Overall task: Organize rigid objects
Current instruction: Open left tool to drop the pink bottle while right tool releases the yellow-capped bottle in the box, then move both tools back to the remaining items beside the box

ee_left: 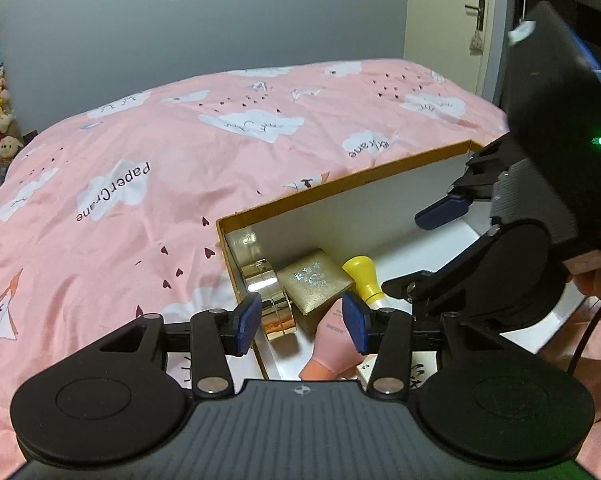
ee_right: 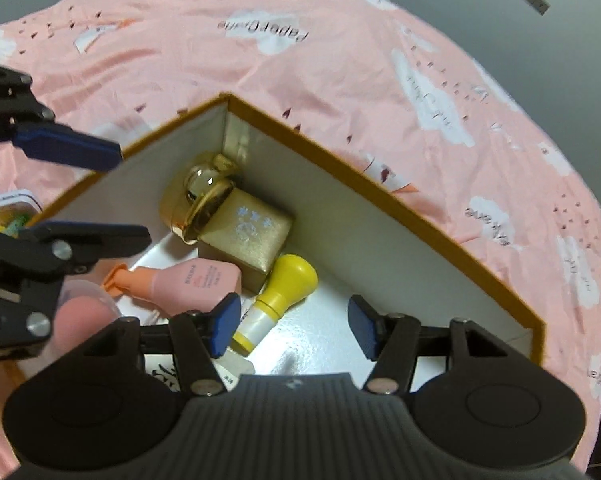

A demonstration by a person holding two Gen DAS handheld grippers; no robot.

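Left gripper (ee_left: pixel 302 322) and right gripper (ee_right: pixel 294 326) are both hovering over the box (ee_right: pixel 384 184) on the bed (ee_left: pixel 180 152), jaws apart, gripping nothing. Gold jar (ee_right: pixel 196 200), gold carton (ee_right: pixel 248 240), pink bottle (ee_right: pixel 196 284) and yellow-capped bottle (ee_right: pixel 280 292) are sitting packed into the box's far corner, likely to keep the remaining floor free. A small tin (ee_right: pixel 16 206) is lying outside the box's left edge, probably awaiting pickup.
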